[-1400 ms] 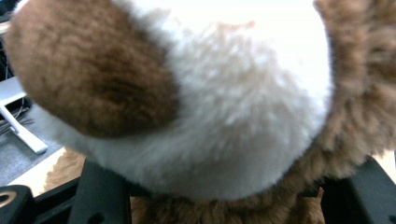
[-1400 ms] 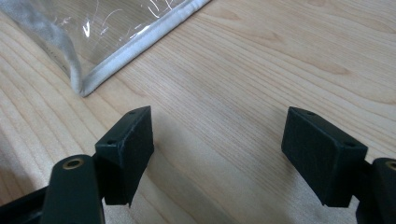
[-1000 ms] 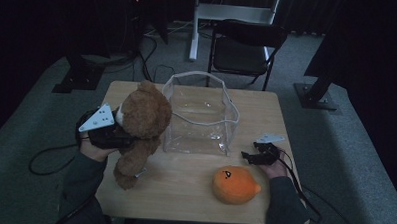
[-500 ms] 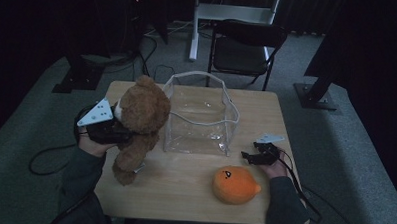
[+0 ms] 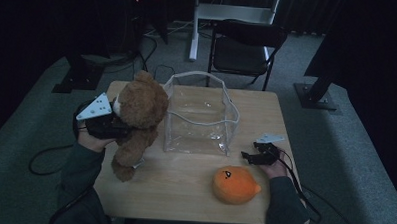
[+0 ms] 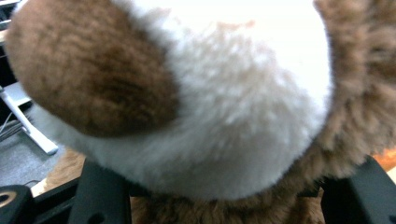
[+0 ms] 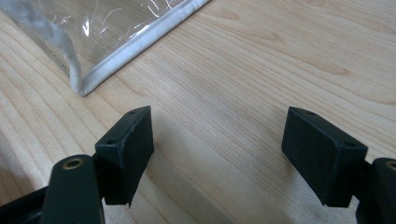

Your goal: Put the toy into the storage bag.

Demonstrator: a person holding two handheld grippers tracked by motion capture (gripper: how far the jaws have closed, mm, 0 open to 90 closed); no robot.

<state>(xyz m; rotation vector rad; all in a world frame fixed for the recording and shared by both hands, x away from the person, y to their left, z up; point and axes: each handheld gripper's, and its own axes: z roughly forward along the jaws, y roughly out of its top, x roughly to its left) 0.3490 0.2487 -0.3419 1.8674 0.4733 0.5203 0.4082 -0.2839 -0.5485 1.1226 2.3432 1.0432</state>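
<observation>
One left tool (image 5: 117, 130) grips the teddy bear (image 5: 138, 115) between its jaws.

Teddy bear (image 5: 139, 115) is showing thick fuzzy plush, brown with a cream patch (image 6: 243, 116), soft and matt; the orange toy (image 5: 235, 184) is looking like the same soft plush, smoother nap. Table (image 7: 261, 60) is showing pale wood with clear grain and a smooth satin finish, and the bag (image 5: 199, 117) is reading as clear glossy plastic film catching glare, with a whitish cloth-like trim (image 7: 140, 39) on its edges. Right gripper (image 7: 217, 151) pads are looking like matt black plastic, slightly textured, with small screw holes.
</observation>
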